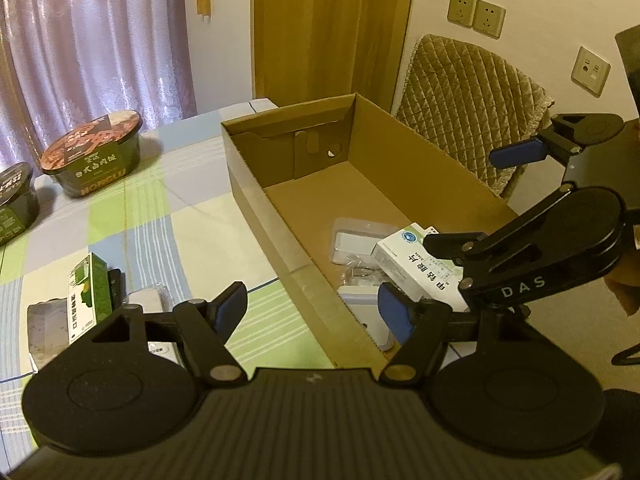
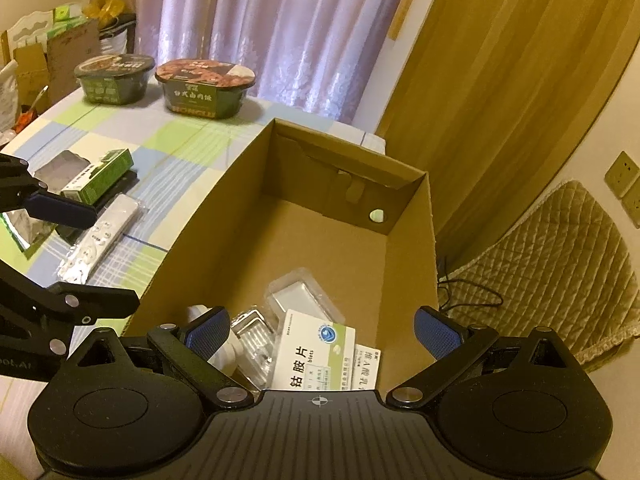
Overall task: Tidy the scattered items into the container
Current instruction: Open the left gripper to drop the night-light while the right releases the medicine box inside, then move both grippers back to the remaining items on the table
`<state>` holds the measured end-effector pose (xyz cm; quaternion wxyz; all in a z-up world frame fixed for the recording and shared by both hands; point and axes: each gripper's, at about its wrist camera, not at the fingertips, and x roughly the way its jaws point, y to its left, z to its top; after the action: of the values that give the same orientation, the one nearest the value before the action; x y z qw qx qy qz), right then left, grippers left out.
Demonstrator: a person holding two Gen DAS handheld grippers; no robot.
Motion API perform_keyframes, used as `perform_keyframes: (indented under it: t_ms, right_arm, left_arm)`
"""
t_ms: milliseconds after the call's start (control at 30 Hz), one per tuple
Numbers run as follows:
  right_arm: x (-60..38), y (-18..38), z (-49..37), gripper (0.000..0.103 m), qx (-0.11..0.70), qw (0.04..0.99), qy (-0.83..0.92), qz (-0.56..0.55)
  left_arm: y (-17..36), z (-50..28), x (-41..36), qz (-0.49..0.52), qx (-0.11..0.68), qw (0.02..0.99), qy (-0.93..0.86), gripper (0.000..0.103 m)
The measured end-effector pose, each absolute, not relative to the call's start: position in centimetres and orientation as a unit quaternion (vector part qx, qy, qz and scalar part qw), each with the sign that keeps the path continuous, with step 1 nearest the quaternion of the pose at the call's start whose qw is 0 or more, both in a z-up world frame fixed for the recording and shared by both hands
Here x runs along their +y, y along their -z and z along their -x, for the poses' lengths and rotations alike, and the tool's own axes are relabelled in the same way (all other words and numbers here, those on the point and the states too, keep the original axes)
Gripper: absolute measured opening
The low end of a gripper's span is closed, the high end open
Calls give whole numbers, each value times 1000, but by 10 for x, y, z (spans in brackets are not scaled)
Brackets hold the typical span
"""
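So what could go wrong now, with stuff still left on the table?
The left tool hangs open right above the cardboard box wall, so swinging towards the green carton might bump it.

The white remote is in slippery-looking plastic wrap and could slide out of a pinch.

The two noodle bowls look too wide for open fingers.

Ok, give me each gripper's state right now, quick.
Left gripper: open, holding nothing, at the near wall of the brown cardboard box.
Right gripper: open, holding nothing, above the white medicine carton lying in the box.
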<state>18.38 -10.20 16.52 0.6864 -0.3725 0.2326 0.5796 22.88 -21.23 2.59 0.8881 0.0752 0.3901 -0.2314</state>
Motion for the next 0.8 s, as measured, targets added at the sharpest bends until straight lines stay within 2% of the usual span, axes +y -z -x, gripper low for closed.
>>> perform_keyframes:
  t_ms: [500,800]
  right_arm:
    - [-106,-177,-164,103,219,681,-586,381]
    - [-112,-196,-132,103,203,666,-614,372]
  left_arm:
    - [-34,-216,-186,-69,386,894,218,68]
    - [-24,-179,-118,-72,402,897,171,73]
